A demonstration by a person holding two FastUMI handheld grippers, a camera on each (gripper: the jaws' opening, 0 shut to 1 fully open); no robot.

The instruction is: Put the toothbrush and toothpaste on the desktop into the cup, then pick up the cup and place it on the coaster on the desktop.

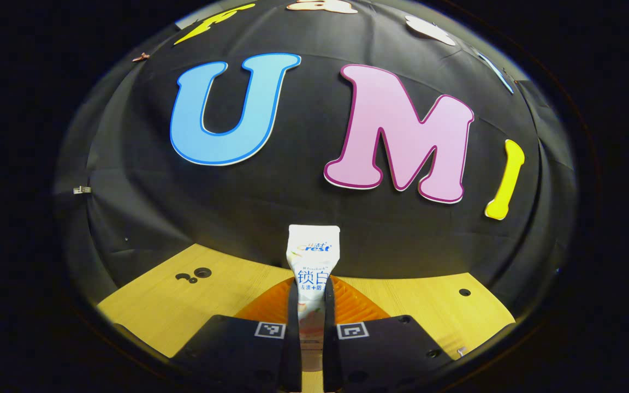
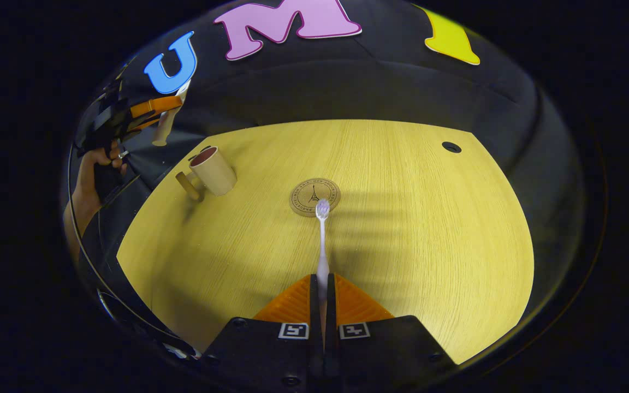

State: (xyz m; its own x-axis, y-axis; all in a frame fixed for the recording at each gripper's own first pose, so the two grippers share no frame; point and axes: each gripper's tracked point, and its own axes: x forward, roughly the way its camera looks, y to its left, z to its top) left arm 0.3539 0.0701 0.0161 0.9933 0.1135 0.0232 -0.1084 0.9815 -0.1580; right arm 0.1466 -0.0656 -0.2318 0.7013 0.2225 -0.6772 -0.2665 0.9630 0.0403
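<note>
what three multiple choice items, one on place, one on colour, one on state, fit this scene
1. Where is the cup?
A. on the coaster
B. on the bare desk, apart from the coaster
C. held in jaws

2. What colour is the toothbrush head?
A. pale purple
B. red
C. black

3. What does the left gripper hold?
A. nothing
B. the cup
C. the toothpaste

Answers: 1 B, the cup stands left of the coaster. 2 A, the bristles look pale purple. 3 C, its jaws clamp the tube.
</note>
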